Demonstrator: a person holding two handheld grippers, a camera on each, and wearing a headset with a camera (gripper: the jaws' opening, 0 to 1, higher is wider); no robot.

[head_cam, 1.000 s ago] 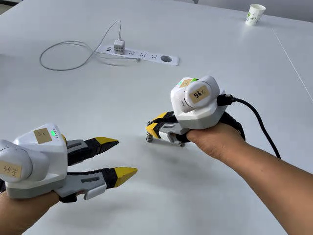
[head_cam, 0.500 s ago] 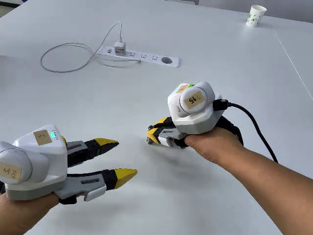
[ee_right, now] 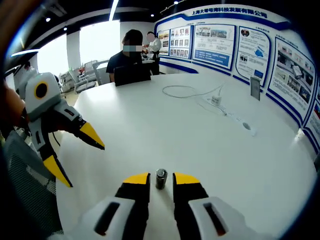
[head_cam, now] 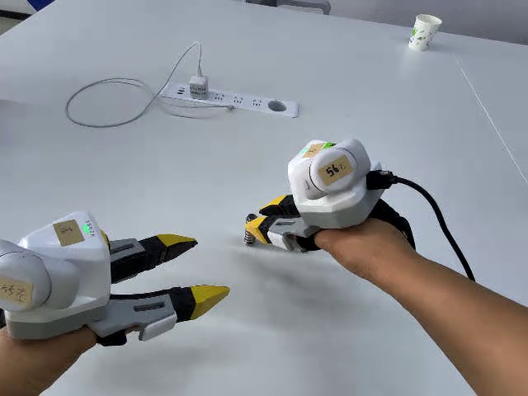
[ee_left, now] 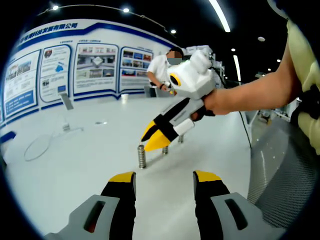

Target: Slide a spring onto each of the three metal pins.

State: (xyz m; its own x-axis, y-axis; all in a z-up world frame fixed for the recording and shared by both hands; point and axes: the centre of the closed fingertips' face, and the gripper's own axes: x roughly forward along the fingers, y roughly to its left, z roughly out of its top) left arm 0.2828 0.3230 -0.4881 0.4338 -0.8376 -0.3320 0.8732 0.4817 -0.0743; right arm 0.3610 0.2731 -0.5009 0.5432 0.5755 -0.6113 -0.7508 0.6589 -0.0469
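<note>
Right gripper [head_cam: 260, 221] lower now, tips slightly parted either side of a spring [ee_right: 160, 178]; left gripper [head_cam: 210, 266] unmoved, spread wide.

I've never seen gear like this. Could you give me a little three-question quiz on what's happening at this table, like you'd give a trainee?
1. True or false: the left tongs are holding a spring.
2. In the right gripper view, what stands between the tips of the right tongs?
A. a screwdriver
B. a spring on a pin
C. a bottle
3. Fill in the blank: in the head view, the paper cup stands at the far ___ of the table.

Key: 1. False, they are open and empty. 2. B. 3. right.
</note>
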